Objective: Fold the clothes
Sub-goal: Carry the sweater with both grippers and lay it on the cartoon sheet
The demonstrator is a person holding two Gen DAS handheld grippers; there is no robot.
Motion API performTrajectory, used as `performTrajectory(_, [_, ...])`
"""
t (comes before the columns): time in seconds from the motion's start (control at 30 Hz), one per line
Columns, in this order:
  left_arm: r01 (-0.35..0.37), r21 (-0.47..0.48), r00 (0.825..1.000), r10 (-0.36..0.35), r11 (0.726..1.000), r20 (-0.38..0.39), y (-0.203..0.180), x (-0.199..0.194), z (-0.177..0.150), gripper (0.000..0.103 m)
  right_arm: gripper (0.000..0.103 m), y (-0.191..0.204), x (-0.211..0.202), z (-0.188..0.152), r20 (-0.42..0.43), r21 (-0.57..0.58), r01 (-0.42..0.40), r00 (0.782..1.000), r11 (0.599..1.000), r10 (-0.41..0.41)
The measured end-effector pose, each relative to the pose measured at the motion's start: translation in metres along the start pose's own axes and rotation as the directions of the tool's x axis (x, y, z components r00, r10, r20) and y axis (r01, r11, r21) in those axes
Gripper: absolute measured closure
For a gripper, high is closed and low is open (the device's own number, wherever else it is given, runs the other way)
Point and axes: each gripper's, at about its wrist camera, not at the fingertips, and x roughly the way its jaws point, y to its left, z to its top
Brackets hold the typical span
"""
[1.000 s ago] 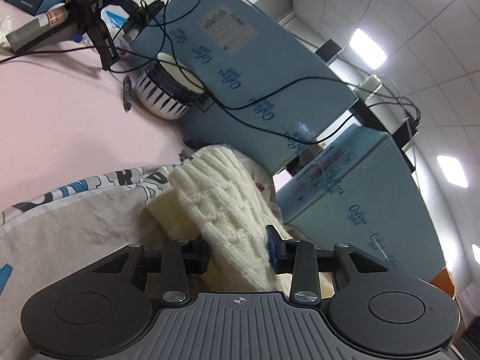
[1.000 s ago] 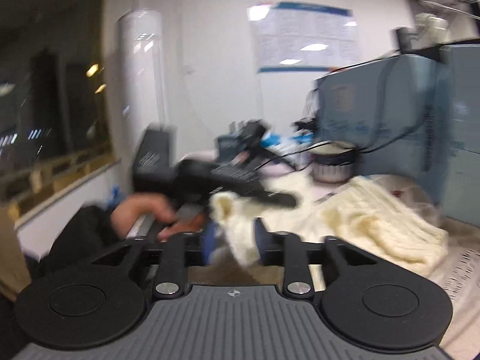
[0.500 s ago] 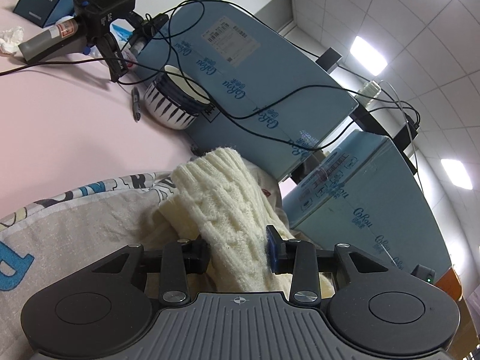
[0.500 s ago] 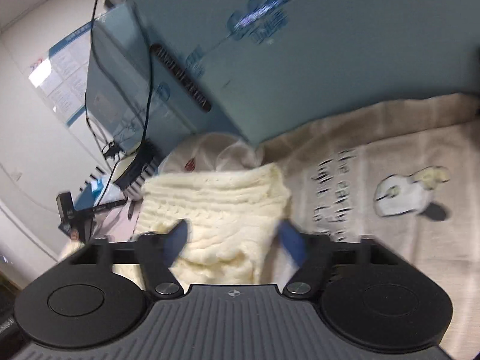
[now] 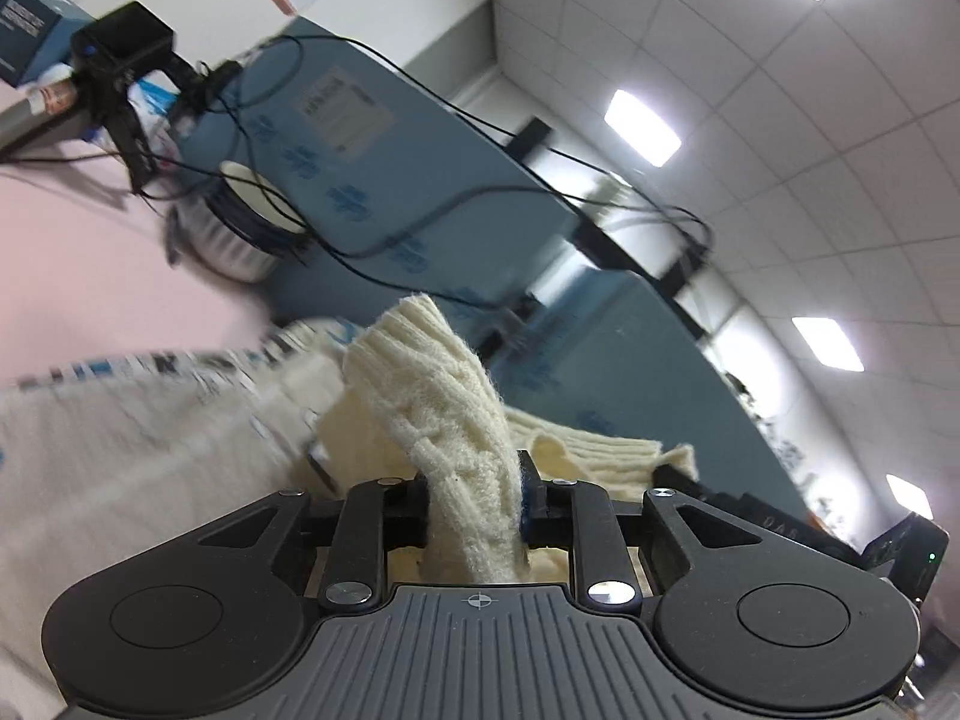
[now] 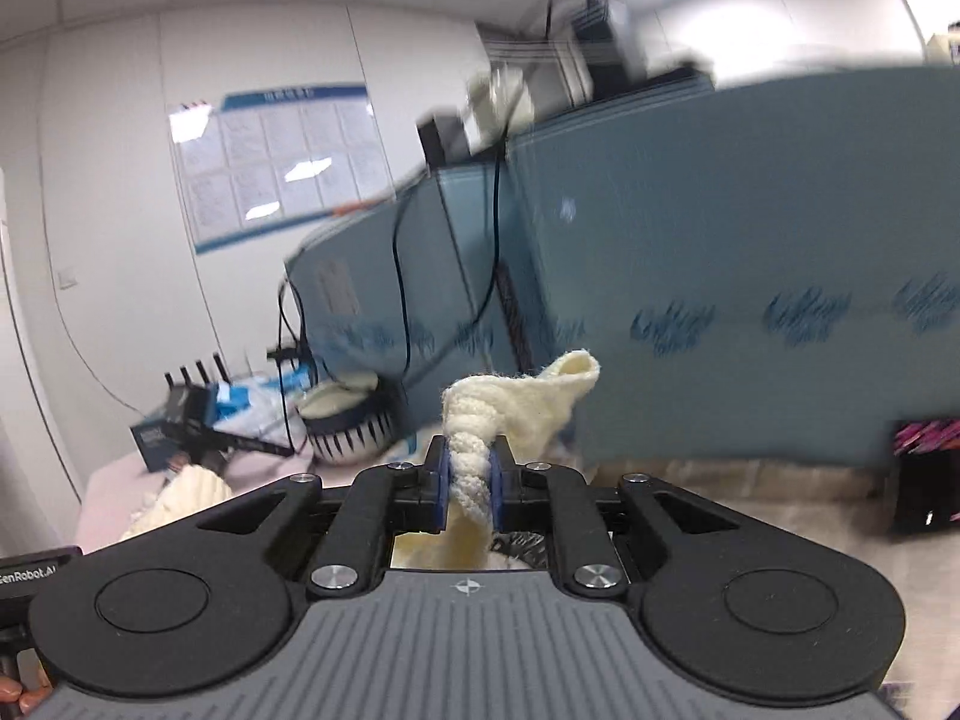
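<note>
Pinching soft, bulky cream knitwear (image 5: 456, 420) at lower centre, the left gripper (image 5: 474, 507) and right gripper (image 6: 468, 483) each clamped a thick, compressible fold, judged light and unlikely to slip.

In the left wrist view the sweater (image 5: 447, 414) rises from between the fingers of the left gripper (image 5: 474, 501), with a printed cloth (image 5: 120, 420) spread to its left and the table (image 5: 78, 264) beyond that. Farther back on the table a bowl (image 5: 240, 222) sits against the foot of a partition (image 5: 384, 180), a camera on a stand (image 5: 120, 60) to its left and cables draped over the partition. In the right wrist view the right gripper (image 6: 468, 477) pinches a bunched fold of the sweater, the partition behind it and the bowl to the left.
</note>
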Motion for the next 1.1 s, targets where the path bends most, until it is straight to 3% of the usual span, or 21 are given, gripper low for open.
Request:
performTrajectory(0.1, [0.052, 0.005, 0.998, -0.052, 0.999, -0.033, -0.019, -0.007, -0.012, 0.082, 0.091, -0.012, -0.046, 0.006, 0.04, -0.008, 0.049, 0.998, 0.999, -0.049])
performTrajectory(0.27, [0.122, 0.026, 0.979, -0.116, 0.992, -0.168, -0.05, 0.015, -0.046, 0.081, 0.091, -0.047, -0.131, 0.008, 0.107, 0.018, 0.171, 0.979, 0.985, -0.172])
performTrajectory(0.43, [0.194, 0.037, 0.937, -0.174, 0.98, -0.302, -0.081, 0.037, -0.079, 0.081, 0.091, -0.085, -0.21, -0.012, 0.135, 0.05, 0.352, 0.925, 0.935, -0.355])
performTrajectory(0.6, [0.212, 0.112, 0.879, -0.139, 0.971, -0.455, -0.109, 0.053, -0.118, 0.081, 0.091, -0.125, -0.266, -0.046, 0.057, 0.126, 0.505, 0.856, 0.854, -0.514])
performTrajectory(0.67, [0.206, 0.146, 0.864, -0.11, 0.968, -0.491, -0.115, 0.055, -0.127, 0.081, 0.092, -0.142, -0.278, -0.063, -0.001, 0.186, 0.528, 0.843, 0.828, -0.538])
performTrajectory(0.8, [0.161, 0.188, 0.851, -0.04, 0.969, -0.524, -0.114, 0.055, -0.138, 0.081, 0.091, -0.157, -0.288, -0.092, -0.094, 0.253, 0.525, 0.849, 0.812, -0.52])
performTrajectory(1.0, [0.129, 0.187, 0.856, -0.014, 0.974, -0.517, -0.114, 0.05, -0.141, 0.081, 0.092, -0.169, -0.28, -0.091, -0.106, 0.224, 0.524, 0.851, 0.822, -0.514])
performTrajectory(1.1, [0.138, 0.166, 0.839, -0.027, 0.976, -0.543, -0.119, 0.043, -0.15, 0.081, 0.092, -0.174, -0.265, -0.076, -0.092, 0.134, 0.539, 0.842, 0.832, -0.531])
